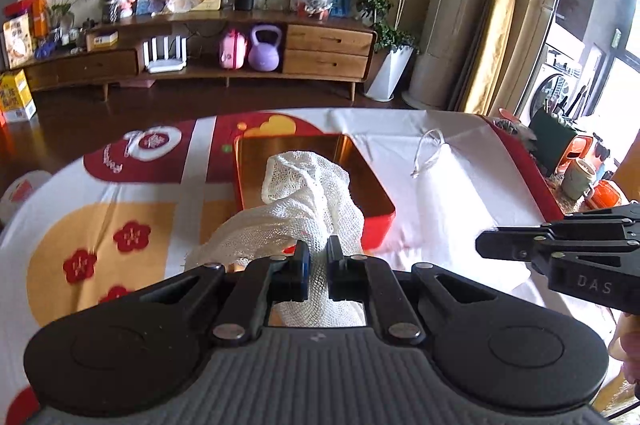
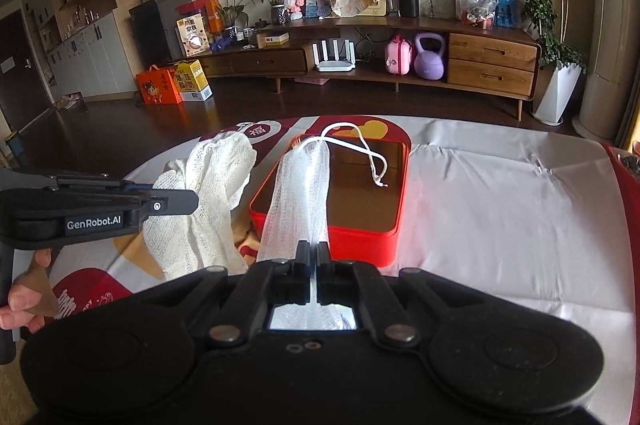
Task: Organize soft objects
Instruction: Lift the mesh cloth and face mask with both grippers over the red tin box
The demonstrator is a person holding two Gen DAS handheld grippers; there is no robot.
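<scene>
With the left gripper (image 1: 318, 251) fingers clamped on the cream mesh cloth (image 1: 308, 193) and the right gripper (image 2: 313, 252) fingers clamped on the white mesh bag (image 2: 304, 185), both draped over the red tin (image 2: 360, 237) at the bench's centre, the loose drawstring (image 2: 368, 155) could snag on the rim.

box labels (image 2: 191, 35) unreadable, right gripper (image 1: 560, 245) — edge-cropped

Cream cloth (image 1: 308, 201): open-weave mesh, rough, matt. White net (image 2: 300, 193): finer gauze, translucent, with smooth cord (image 2: 372, 153). Tin (image 2: 360, 237): glossy red outside, mirror-like gold metal inside. Counter (image 2: 500, 205) cover: smooth printed sheet, creased, slight sheen. Fingers (image 1: 302, 257): matt black plastic. Cabinet (image 2: 490, 63): wood.
</scene>
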